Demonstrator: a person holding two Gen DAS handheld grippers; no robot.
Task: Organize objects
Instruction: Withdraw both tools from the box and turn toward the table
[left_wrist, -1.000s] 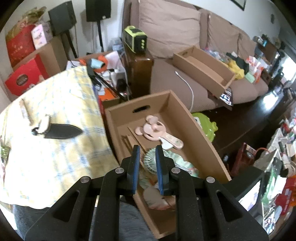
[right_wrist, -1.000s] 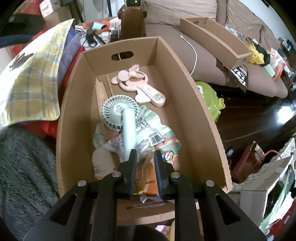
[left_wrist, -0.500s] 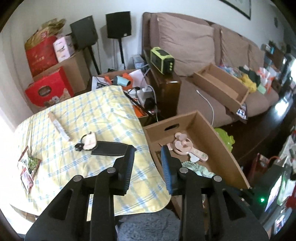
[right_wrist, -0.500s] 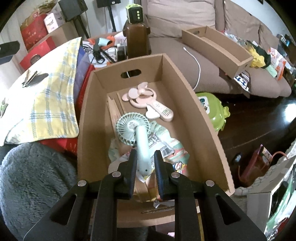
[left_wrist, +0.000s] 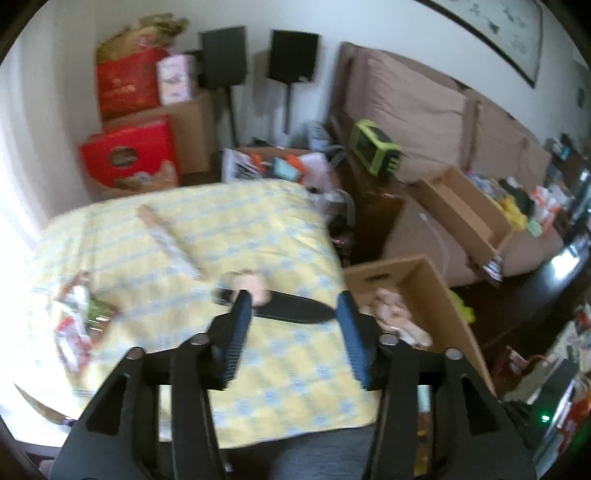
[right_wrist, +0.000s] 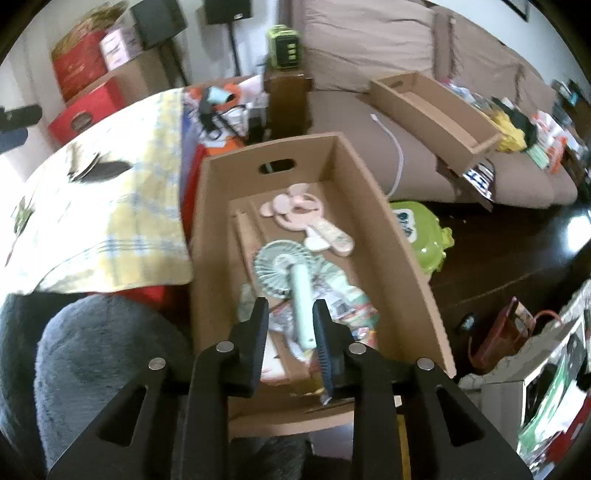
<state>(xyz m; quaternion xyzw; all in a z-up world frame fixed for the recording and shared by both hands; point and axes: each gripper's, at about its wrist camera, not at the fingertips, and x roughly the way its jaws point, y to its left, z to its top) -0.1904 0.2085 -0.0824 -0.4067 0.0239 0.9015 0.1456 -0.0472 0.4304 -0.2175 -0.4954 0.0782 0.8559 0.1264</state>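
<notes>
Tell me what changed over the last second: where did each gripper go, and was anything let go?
The left gripper swung from over the box to the yellow cloth, its empty jaws opening toward the black sheath. The right gripper rose above the box, jaws opening; the green fan stayed lying inside, ungripped. The pink fan and packets are unmoved.

Brown sofa (left_wrist: 424, 122), two black speakers (left_wrist: 258, 55)

No legible text, label, brand or number on anything in either view.
</notes>
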